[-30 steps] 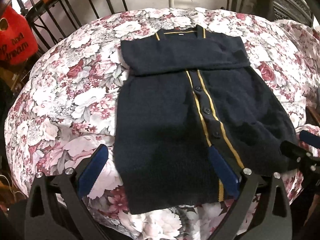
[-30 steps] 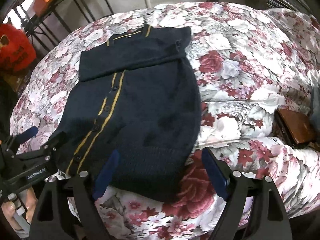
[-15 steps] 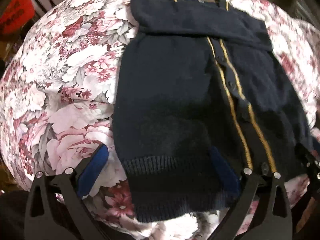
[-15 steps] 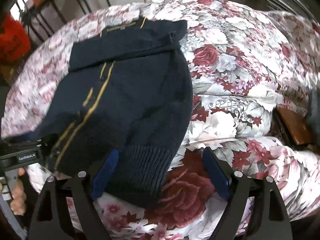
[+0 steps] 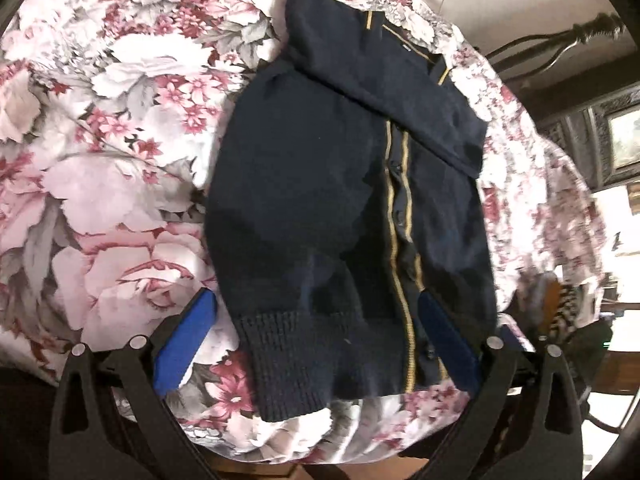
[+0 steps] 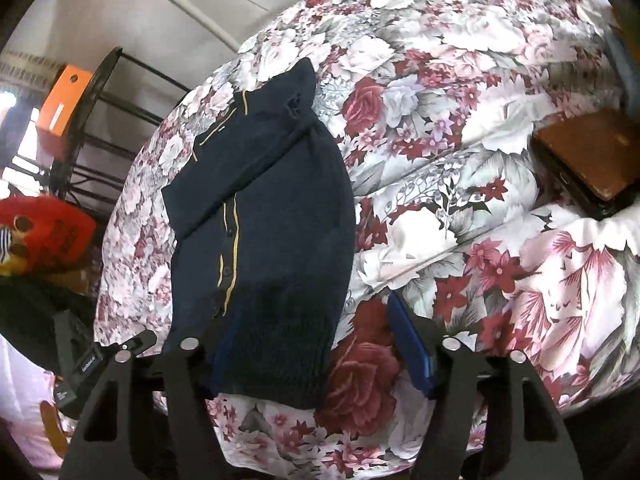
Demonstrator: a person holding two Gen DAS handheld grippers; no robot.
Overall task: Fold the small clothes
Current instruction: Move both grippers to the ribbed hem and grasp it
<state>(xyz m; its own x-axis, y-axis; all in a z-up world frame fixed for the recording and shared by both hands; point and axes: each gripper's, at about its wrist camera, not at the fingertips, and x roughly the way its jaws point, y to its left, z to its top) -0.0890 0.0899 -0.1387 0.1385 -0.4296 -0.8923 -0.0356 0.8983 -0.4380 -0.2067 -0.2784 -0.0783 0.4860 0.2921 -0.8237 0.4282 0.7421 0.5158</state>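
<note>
A navy cardigan [image 5: 304, 208] with two yellow stripes down its button placket lies flat on a floral cloth [image 5: 100, 184], sleeves folded across the chest. My left gripper [image 5: 316, 344] hovers open over the ribbed hem [image 5: 320, 356], a blue pad on each side of it. In the right wrist view the same cardigan [image 6: 276, 216] lies at centre left. My right gripper [image 6: 318, 348] is over the hem's right corner; its jaws are closing, with the hem corner between them and the pads apart from it. The left gripper's body [image 6: 80, 364] shows at the lower left.
A brown flat case [image 6: 592, 156] lies on the cloth at the right. Beyond the far left edge stand a black metal rack [image 6: 100, 128], an orange box [image 6: 64, 100] and a red bag [image 6: 44, 232]. Dark carved furniture [image 5: 600, 132] stands at the right.
Both grippers have rolled and come in closer over the cardigan's hem, so the garment now looks tilted. The right jaws have narrowed. The cardigan itself has not moved.
</note>
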